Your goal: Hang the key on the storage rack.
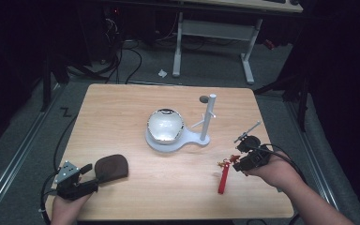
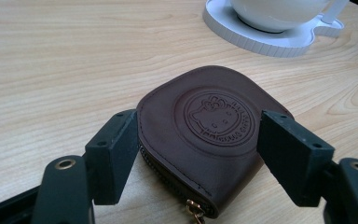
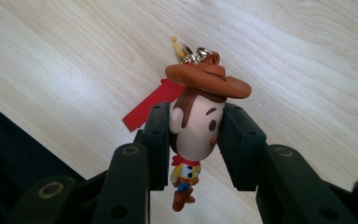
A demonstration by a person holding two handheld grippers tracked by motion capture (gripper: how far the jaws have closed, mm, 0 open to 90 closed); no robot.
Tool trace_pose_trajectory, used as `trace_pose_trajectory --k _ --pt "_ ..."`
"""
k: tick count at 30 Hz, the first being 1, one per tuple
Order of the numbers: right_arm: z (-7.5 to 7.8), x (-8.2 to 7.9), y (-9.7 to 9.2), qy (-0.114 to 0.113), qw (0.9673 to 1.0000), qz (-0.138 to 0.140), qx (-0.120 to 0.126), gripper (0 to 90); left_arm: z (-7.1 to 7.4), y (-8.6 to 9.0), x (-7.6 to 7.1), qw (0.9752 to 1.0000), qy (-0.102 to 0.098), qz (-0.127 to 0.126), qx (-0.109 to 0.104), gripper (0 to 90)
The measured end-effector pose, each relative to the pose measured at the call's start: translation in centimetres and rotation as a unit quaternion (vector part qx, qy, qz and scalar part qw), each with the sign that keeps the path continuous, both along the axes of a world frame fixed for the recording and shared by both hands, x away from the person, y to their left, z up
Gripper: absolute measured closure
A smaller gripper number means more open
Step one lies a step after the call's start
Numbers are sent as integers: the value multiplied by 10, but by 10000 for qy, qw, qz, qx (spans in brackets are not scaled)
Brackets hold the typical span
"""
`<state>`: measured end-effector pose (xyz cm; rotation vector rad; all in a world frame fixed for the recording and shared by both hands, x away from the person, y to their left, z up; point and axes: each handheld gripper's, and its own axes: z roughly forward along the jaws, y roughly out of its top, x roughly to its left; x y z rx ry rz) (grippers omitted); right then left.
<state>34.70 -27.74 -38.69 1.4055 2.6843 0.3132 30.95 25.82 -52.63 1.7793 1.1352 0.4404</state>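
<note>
A small cowboy figure keychain [image 3: 199, 133] is clamped by its head between the jaws of my right gripper [image 3: 196, 109], which is shut on it. Its red strap [image 1: 223, 180] trails down toward the tabletop at the front right, below my right gripper [image 1: 234, 161]. A brown leather pouch [image 2: 205, 126] with an embossed round mark lies flat at the front left. My left gripper [image 2: 198, 116] stands wide open, one jaw close against each side of the pouch, which shows no buckling. In the high view my left gripper [image 1: 92, 177] sits at the near end of the pouch [image 1: 113, 167].
A white stand base [image 1: 194, 139] in the middle of the table carries a shiny bowl [image 1: 165, 125] and an upright post [image 1: 209, 115] with side pegs. The base [image 2: 261, 39] lies beyond the pouch. A desk frame [image 1: 213, 33] stands behind the table.
</note>
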Motion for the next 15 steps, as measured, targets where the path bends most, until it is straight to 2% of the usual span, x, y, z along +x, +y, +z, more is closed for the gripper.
trace_pose_trajectory --k 5,8,15 --pt "10 -2 2 -31 10000 23 24 653 2 0 -2 10000 -55 3 -5 298" --pt "15 -2 2 -1 10000 -16 97 653 2 2 -2 10000 -45 39 -40 299" --pt "29 -1 7 -20 9999 73 85 654 2 0 -3 10000 -36 40 -58 299"
